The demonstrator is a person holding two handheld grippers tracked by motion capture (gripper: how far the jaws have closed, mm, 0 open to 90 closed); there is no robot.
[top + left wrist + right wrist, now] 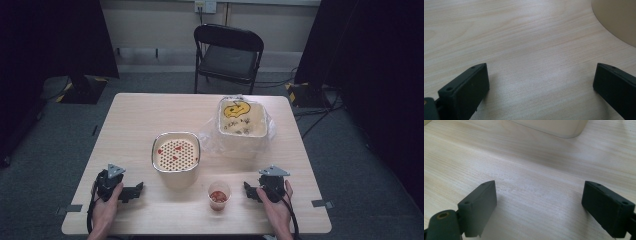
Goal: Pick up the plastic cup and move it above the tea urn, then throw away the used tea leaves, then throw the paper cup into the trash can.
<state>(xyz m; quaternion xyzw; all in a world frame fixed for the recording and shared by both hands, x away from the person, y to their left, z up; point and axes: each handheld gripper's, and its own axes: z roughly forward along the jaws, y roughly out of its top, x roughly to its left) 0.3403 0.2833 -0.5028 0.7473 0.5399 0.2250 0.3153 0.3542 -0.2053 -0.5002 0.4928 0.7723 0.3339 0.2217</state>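
Though near, cup left of R hand-held gripper

This looks like a recording lab. Black curtains hang at both sides, cables lie on grey carpet, and a folding chair stands behind the table.

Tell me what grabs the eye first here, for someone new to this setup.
Mid-table stands a metal-rimmed container with a perforated insert and a few red bits on it. Behind it to the right is a bag-lined bin with yellow scraps inside. At the near edge, a small clear cup of reddish pieces sits between the left gripper and the right gripper, both resting open on the wooden table, nothing between their fingers.
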